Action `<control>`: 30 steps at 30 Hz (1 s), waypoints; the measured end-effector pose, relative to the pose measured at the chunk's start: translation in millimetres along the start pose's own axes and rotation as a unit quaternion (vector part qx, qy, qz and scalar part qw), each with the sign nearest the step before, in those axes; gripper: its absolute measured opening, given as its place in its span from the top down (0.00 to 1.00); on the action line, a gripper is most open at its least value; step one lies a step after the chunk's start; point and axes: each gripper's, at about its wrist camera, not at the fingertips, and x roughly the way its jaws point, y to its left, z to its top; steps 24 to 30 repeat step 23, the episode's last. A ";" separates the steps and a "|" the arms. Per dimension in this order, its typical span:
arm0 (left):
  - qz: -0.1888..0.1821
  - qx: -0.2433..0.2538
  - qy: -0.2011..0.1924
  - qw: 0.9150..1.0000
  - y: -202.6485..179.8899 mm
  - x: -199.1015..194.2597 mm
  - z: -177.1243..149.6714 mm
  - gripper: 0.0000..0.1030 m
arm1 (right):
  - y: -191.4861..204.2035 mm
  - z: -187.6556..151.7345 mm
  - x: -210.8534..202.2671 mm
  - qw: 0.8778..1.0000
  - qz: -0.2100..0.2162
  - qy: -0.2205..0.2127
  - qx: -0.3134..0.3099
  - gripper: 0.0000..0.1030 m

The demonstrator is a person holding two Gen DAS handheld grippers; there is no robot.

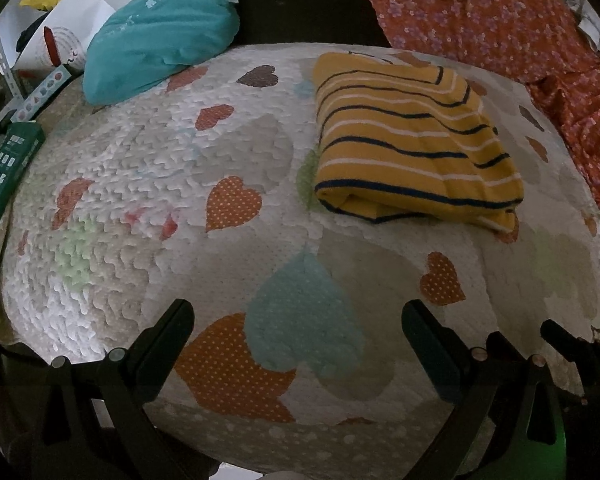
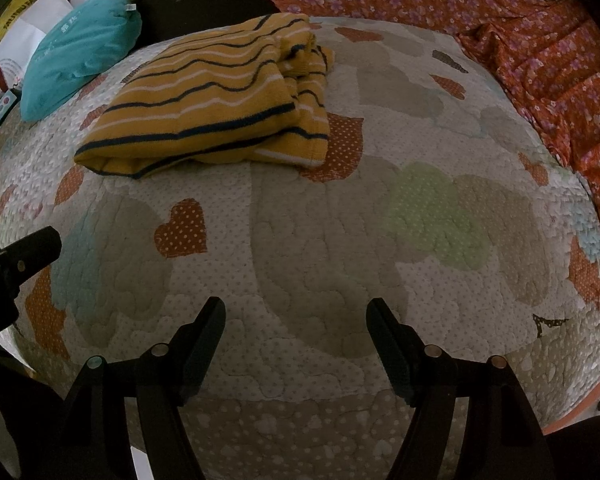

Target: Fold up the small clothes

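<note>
A small yellow garment with dark and white stripes [image 1: 412,132] lies folded on the heart-patterned quilt [image 1: 148,184]; in the right wrist view the garment [image 2: 216,108] sits at upper left, its right side bunched. My left gripper [image 1: 298,316] hangs open over the quilt well short of the garment, nothing between its fingers. My right gripper [image 2: 296,314] is also open and empty above the quilt [image 2: 340,248]. A finger of the right gripper [image 1: 560,338] shows at the left view's lower right, and one left gripper finger [image 2: 36,248] at the right view's left edge.
A teal cushion [image 1: 160,36] rests at the quilt's far left corner. Orange flowered fabric [image 1: 500,20] runs along the far and right side. A green box [image 1: 8,168] and white paper bags [image 1: 72,12] stand off the left edge.
</note>
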 end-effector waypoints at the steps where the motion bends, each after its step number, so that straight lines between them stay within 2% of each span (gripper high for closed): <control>1: 0.001 0.000 0.000 1.000 -0.1 0.3 0.1 0.00 | 0.3 -0.2 -0.1 1.000 0.000 0.000 0.000 0.25; 30: 0.026 -0.007 -0.014 1.000 4.0 -4.2 2.4 0.00 | 3.4 1.5 1.0 1.000 0.004 -0.001 -0.012 0.25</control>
